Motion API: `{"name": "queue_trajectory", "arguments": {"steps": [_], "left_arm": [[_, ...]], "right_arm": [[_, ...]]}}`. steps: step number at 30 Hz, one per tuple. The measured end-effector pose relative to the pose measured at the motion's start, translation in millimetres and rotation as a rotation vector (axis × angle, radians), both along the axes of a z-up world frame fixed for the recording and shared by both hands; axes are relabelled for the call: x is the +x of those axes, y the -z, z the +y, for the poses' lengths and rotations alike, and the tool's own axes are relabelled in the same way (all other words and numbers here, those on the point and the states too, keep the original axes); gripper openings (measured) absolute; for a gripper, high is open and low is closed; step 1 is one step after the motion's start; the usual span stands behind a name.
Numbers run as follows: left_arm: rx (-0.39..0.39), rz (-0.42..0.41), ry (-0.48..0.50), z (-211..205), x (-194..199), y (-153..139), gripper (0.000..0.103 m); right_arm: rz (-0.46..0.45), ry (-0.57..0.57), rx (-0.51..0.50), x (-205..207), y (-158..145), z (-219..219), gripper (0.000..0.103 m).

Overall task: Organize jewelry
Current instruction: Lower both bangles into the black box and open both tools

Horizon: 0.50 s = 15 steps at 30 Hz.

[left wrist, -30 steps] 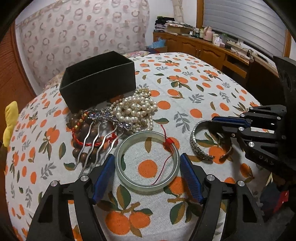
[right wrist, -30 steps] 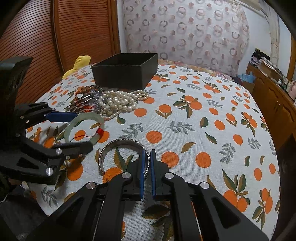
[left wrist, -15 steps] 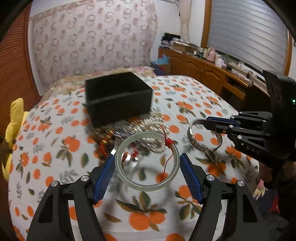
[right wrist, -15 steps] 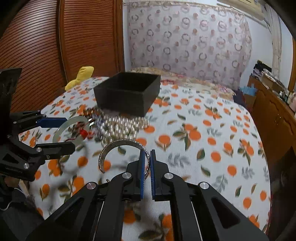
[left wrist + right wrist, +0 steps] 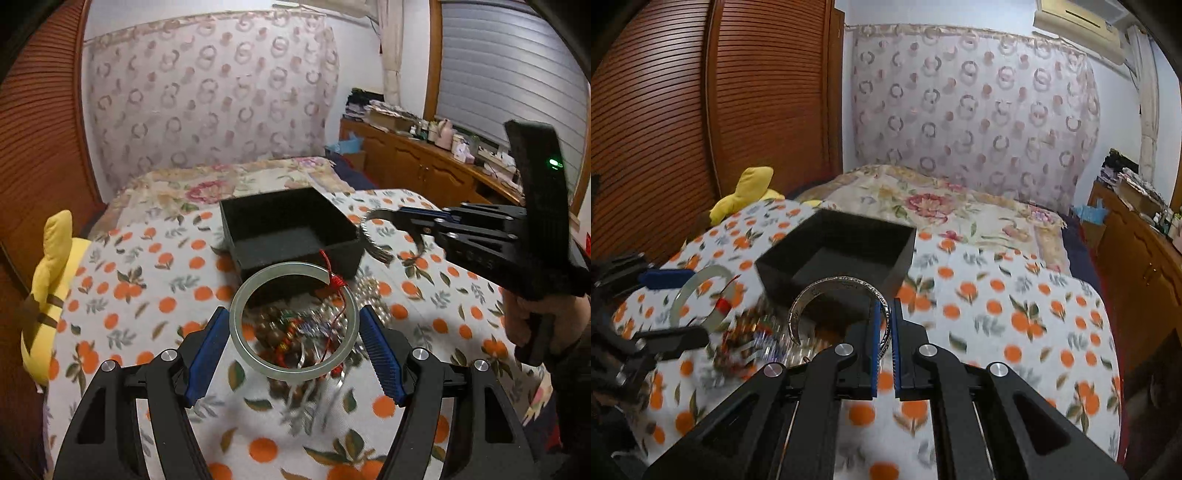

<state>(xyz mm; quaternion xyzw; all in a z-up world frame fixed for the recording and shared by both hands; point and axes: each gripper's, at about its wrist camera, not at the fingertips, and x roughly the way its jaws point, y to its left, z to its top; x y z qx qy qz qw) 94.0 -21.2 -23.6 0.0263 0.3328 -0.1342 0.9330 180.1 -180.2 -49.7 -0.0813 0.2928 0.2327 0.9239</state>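
Note:
My left gripper [image 5: 293, 314] is shut on a pale green jade bangle [image 5: 284, 266] with a red cord, holding it in the air by its two sides. Seen through the ring, a pile of beads, pearls and hairpins [image 5: 295, 339] lies on the table below. An open, empty black box [image 5: 280, 236] stands just beyond it. My right gripper [image 5: 885, 314] is shut on the rim of a silver cuff bracelet [image 5: 831, 286], lifted near the box [image 5: 834, 254]. The left wrist view shows that cuff [image 5: 364, 229] at the box's right corner. The right wrist view shows the bangle [image 5: 683, 295] at the left.
The table [image 5: 155, 295] wears a white cloth with orange fruit print. A yellow plush toy [image 5: 51, 280] sits at its left edge. A bed with a floral cover [image 5: 923, 206] lies beyond, a wooden cabinet [image 5: 424, 166] to the right. A person's hand [image 5: 543, 317] holds the right gripper.
Both grippers have lifted off the table with their bracelets and moved toward the black box. The bangle now hangs over the jewelry pile; the cuff has reached the box's near right corner.

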Motion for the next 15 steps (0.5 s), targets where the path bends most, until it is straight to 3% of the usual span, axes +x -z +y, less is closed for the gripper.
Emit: {"name": "queue_trajectory", "arguments": {"steps": [12,15], "left_arm": [[0.002,-0.026,-0.051,12.6,39.4,-13.4,0.069],[0.0,-0.029,-0.063,14.7,50.2,-15.4,0.069]], "right_arm": [[0.054,-0.028,0.035,61.9,4.5,29.0,0.007],[0.071,-0.033,0.039,69.0,7.8,33.2,0.011]]}}
